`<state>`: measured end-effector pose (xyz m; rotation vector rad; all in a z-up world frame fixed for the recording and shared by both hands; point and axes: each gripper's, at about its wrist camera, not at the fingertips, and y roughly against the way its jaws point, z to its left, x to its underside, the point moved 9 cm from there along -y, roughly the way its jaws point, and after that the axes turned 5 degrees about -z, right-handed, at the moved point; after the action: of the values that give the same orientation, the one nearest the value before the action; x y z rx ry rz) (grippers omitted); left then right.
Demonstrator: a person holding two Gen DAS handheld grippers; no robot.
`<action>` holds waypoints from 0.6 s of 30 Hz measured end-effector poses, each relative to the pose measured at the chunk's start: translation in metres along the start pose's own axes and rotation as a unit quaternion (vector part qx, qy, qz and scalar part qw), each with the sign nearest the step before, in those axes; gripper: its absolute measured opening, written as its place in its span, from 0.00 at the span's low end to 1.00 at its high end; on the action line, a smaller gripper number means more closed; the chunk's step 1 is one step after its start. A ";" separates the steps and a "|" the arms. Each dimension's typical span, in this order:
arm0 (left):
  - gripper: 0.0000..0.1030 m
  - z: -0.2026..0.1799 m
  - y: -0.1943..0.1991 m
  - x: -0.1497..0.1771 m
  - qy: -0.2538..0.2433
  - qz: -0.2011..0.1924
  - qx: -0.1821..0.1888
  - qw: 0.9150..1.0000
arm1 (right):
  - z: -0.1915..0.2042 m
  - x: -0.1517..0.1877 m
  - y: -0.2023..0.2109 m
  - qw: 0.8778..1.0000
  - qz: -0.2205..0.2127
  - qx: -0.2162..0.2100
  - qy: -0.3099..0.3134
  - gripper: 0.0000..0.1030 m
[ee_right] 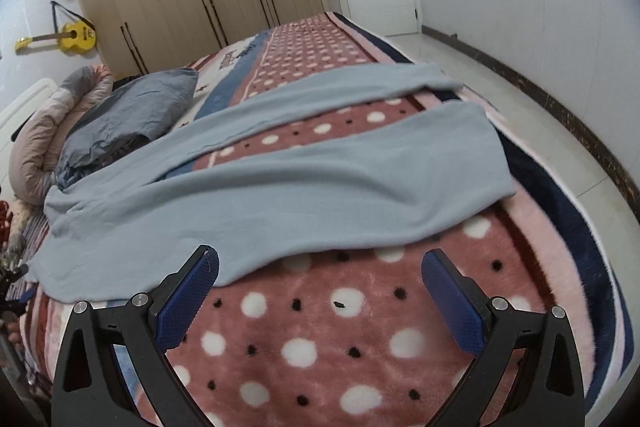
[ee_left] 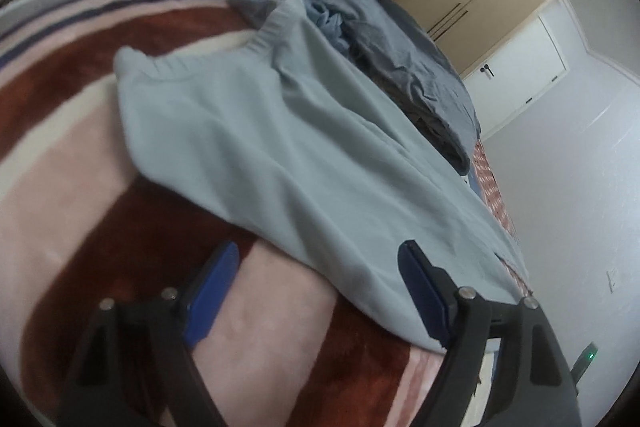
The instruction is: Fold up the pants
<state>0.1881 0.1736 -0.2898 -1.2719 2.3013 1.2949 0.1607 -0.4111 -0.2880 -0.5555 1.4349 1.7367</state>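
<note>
One pair of pants (ee_right: 256,183) is lying across the bed (ee_right: 320,343), both legs reaching toward the upper right of my right view. One grey pillow (ee_right: 128,115) is covering the waistband's far edge. My left claw (ee_left: 320,291) and right claw (ee_right: 320,291) are both hanging open, gripping nothing, each just over the cloth's near edge.

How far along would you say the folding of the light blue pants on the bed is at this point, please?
Done: the pants lie spread flat on the blanket, legs apart, no fold made. In hand: the left hand-held gripper straddles the near edge at the waist end, jaws open; the right hand-held gripper hovers open before the near leg. Neither grips cloth. Left: every fold.
</note>
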 end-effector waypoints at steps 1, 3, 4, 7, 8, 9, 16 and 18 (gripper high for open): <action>0.77 0.000 -0.003 0.000 0.004 0.001 0.006 1.000 | -0.003 0.001 -0.001 1.000 0.001 -0.002 -0.005 0.98; 0.77 0.000 -0.008 0.000 0.017 0.008 0.018 1.000 | -0.011 0.003 -0.002 1.000 0.002 -0.001 -0.016 0.98; 0.77 -0.001 -0.009 0.000 0.022 0.008 0.021 1.000 | -0.014 0.004 -0.002 1.000 0.002 -0.004 -0.024 0.98; 0.75 -0.002 -0.013 -0.003 0.032 0.009 0.029 0.999 | -0.023 0.006 -0.005 0.999 0.001 -0.026 -0.048 0.97; 0.67 -0.002 -0.014 -0.004 0.039 0.009 0.033 0.999 | -0.025 0.005 -0.006 0.998 -0.001 -0.030 -0.054 0.97; 0.62 0.001 -0.014 -0.006 0.046 0.008 0.033 0.998 | -0.028 0.003 -0.008 0.998 -0.002 -0.033 -0.062 0.97; 0.30 0.024 -0.023 -0.025 0.082 -0.006 0.025 0.996 | -0.036 -0.017 -0.025 0.994 -0.014 -0.032 -0.103 0.88; 0.30 0.024 -0.025 -0.029 0.077 -0.005 0.020 0.997 | -0.038 -0.022 -0.029 0.993 -0.020 -0.029 -0.111 0.78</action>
<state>0.2195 0.2027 -0.3033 -1.4157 2.4069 1.1797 0.1910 -0.4532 -0.2984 -0.4045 1.2130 1.7530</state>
